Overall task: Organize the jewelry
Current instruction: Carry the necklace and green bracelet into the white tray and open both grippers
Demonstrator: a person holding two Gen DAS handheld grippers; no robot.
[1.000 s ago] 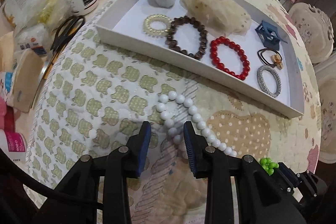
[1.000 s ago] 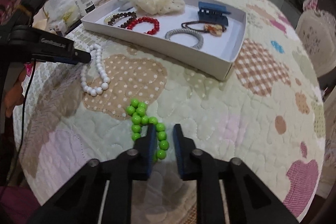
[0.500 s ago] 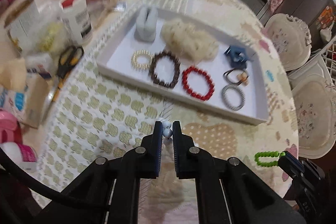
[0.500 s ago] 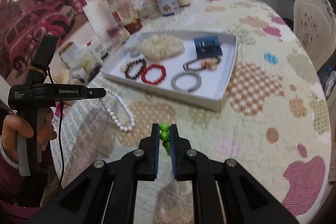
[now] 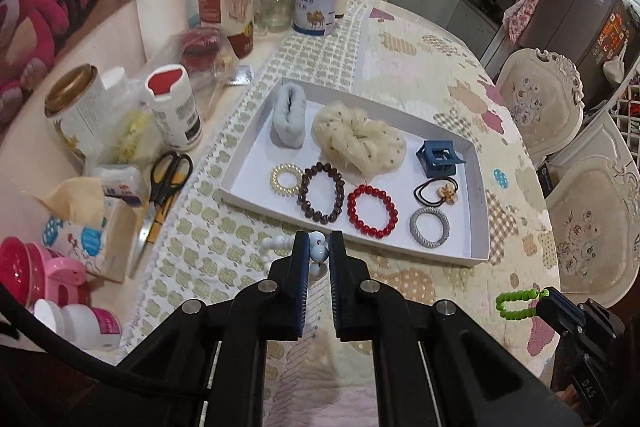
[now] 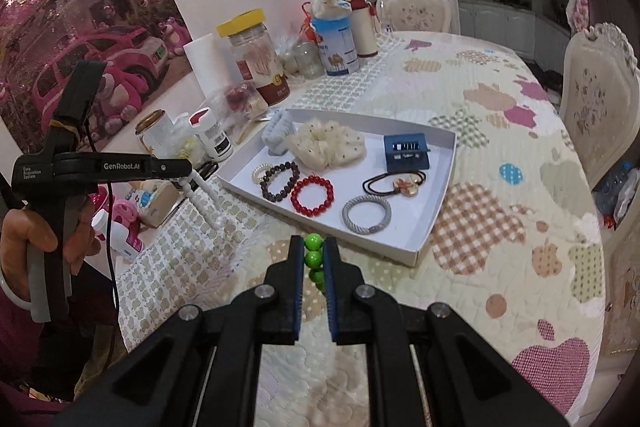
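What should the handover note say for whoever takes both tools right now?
Left tool: shut on the white bead bracelet, lifted off the quilted table; the rest of the strand dangles.
Right tool: shut on the green bead bracelet, also in the air.
White tray: already holds the brown bead bracelet, red bead bracelet, clear coil tie, grey hair ring, black hair tie with charm, blue claw clip, cream scrunchie and a grey fabric piece.
Left: carry both bracelets over the tray and set them on bare floor.
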